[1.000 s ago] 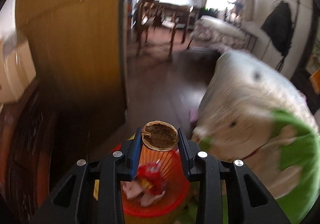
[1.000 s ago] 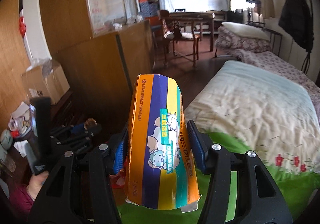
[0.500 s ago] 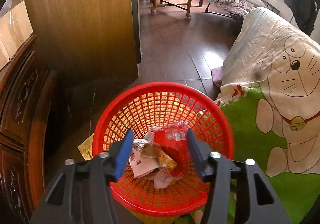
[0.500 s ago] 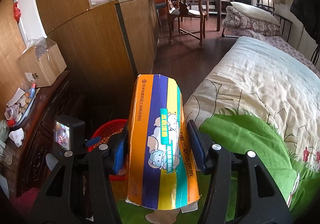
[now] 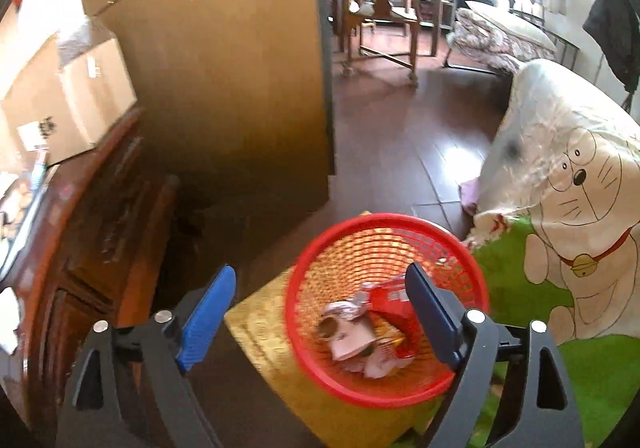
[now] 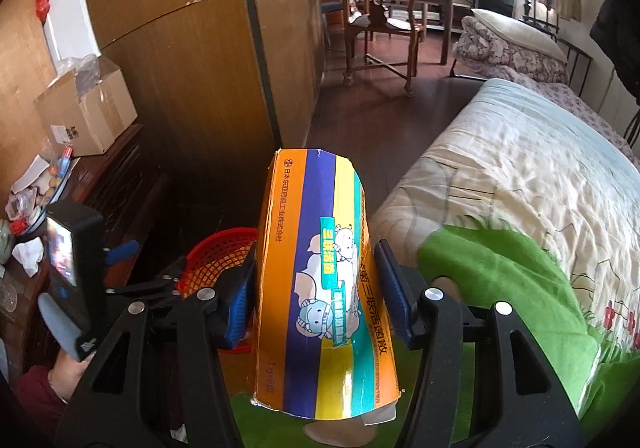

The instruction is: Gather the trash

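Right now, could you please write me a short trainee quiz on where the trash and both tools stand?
1. True or false: the left tool is shut on a wrapper.
2. What does the right tool hold?
A. a bottle
B. a striped carton
C. a sock
3. Fill in: the wrappers lie inside the red ____.

Key: 1 false, it is open and empty; 2 B; 3 basket.
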`<state>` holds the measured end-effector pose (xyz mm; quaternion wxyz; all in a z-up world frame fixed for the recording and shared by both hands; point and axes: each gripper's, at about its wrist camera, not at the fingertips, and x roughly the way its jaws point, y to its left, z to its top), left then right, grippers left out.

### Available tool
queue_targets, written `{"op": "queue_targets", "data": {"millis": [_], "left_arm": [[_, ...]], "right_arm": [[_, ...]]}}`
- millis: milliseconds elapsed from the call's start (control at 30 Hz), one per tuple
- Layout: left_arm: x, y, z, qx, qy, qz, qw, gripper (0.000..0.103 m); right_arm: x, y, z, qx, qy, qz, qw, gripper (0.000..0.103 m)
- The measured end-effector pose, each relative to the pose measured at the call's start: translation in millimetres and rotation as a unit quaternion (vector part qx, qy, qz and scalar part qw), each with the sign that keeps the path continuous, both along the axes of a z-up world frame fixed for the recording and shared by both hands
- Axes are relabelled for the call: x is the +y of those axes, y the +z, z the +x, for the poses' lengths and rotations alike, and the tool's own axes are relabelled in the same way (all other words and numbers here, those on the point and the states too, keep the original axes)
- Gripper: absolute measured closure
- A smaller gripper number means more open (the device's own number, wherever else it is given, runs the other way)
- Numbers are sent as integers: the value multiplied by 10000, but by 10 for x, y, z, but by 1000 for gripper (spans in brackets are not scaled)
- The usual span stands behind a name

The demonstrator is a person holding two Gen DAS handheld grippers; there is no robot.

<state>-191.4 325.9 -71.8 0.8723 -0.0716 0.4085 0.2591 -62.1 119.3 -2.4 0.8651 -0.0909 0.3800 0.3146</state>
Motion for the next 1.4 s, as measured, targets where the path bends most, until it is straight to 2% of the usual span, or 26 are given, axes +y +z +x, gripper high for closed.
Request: {"op": "queue_targets", "data": {"millis": [133,300,433,567,867,967,1033,1133,1267,1400], "left_arm": [[136,79,-227,22,221,94,9997,13],[304,26,-382,149,426,27,9990,12],[396,-70,-457,249,539,66,9982,12],[481,-212,-522,341,640,-130,9973,12],[573,-520,-562,622,788,-407,9941,12],[556,-568,-551,692,747,-429,9939,12],[528,-566,-542,711,715,-398,9941,12],[494,-500,-534,673,676,-320,9949,12],[482,-318,-556,492,658,-304,9962,12],[435,-76,-609,337,637,-159,9973,11]], "right_arm": [[262,-41,-55,132,277,-73,9995,47],[668,-231,-66,457,629,-313,9965,47],[991,-489,-25,748,792,-589,9923,47],[1204,-756,33,998,829,-853,9879,46],[1524,-1290,159,1532,935,-1407,9736,42],[1614,-1469,169,1592,1001,-1772,9660,39],[1613,-1481,173,1510,997,-1830,9663,39],[1558,-1370,165,1342,947,-1620,9730,39],[1459,-1262,188,1209,823,-1439,9787,39],[1271,-1012,120,1066,827,-1105,9847,39]]}}
